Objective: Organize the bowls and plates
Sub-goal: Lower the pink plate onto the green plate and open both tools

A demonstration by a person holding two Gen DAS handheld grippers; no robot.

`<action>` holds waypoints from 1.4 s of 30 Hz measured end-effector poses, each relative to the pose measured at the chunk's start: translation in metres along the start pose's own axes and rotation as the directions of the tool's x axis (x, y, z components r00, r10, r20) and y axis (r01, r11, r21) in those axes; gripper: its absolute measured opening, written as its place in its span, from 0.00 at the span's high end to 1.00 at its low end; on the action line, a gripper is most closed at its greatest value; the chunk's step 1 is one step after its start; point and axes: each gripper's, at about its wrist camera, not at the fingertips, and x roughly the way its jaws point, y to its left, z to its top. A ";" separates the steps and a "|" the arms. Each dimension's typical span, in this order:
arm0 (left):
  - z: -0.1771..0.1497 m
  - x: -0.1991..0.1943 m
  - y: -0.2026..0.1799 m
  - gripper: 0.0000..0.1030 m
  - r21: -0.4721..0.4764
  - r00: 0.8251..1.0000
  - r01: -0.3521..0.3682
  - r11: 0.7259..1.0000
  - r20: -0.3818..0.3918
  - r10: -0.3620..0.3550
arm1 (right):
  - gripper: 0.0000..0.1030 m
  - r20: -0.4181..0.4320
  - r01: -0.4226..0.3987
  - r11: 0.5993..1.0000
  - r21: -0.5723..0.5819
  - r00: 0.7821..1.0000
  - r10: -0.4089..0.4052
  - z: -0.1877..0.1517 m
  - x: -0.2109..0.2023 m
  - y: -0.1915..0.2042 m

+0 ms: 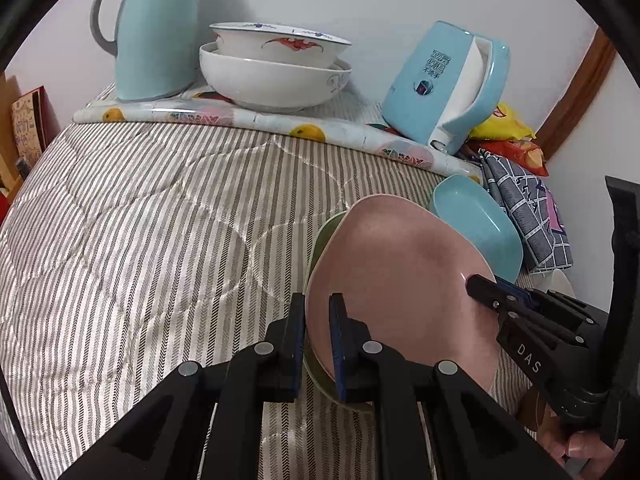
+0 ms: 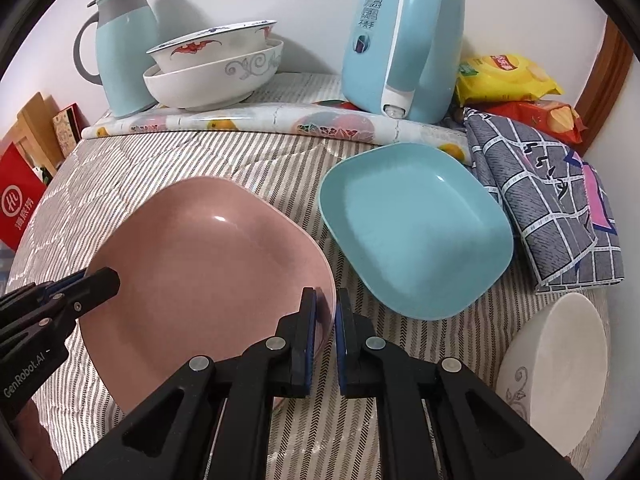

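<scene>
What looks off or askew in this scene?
White bowl at the near right lies tipped on its side. The top nested bowl sits tilted in the bigger one. Nothing spilled or broken.

Square dish right of plate, behind bowl.

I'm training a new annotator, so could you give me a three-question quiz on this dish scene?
1. True or false: the red-patterned bowl sits nested inside the larger white bowl.
2. What colour is the plate directly beneath the pink plate? A) blue B) green C) white
3. Fill in: the left gripper and right gripper each have fingers on either side of the ___ plate's rim.

Key: 1 true; 2 B; 3 pink.
</scene>
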 end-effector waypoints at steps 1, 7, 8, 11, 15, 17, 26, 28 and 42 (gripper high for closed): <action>0.000 0.000 0.000 0.89 -0.001 1.000 -0.001 1.000 -0.007 0.001 | 0.91 -0.001 -0.003 1.000 -0.001 1.000 0.003 0.000 0.000 0.001; -0.001 -0.006 0.001 0.88 0.000 1.000 -0.019 1.000 -0.017 0.019 | 0.79 -0.001 -0.023 1.000 0.004 1.000 0.023 -0.003 -0.004 0.000; -0.001 -0.007 0.001 0.88 0.000 1.000 -0.019 1.000 -0.016 0.019 | 0.77 0.002 -0.027 1.000 0.008 1.000 0.027 -0.005 -0.006 -0.001; -0.002 -0.012 -0.001 0.66 0.008 0.999 -0.034 0.999 -0.020 0.034 | 0.69 0.017 -0.027 1.000 0.015 1.000 0.026 -0.008 -0.015 -0.002; -0.005 -0.025 -0.005 0.60 0.010 0.999 -0.040 0.999 0.011 0.040 | 0.58 0.033 -0.035 0.999 0.029 0.999 0.034 -0.014 -0.026 -0.005; -0.005 -0.030 -0.008 0.52 0.010 0.999 -0.049 0.999 0.011 0.049 | 0.57 0.039 -0.040 0.999 0.036 0.998 0.038 -0.017 -0.031 -0.006; -0.008 -0.050 -0.023 0.45 0.027 0.995 -0.077 0.997 0.065 0.075 | 0.49 0.079 -0.044 0.995 0.089 0.996 0.037 -0.027 -0.054 -0.020; -0.007 -0.053 -0.026 0.43 0.033 0.993 -0.096 0.995 0.071 0.094 | 0.45 0.107 -0.027 0.995 0.093 0.994 0.017 -0.027 -0.063 -0.024; 0.004 -0.067 -0.040 0.34 0.030 0.990 -0.088 0.996 0.116 0.084 | 0.36 0.128 0.012 0.992 0.122 0.991 -0.028 -0.031 -0.093 -0.048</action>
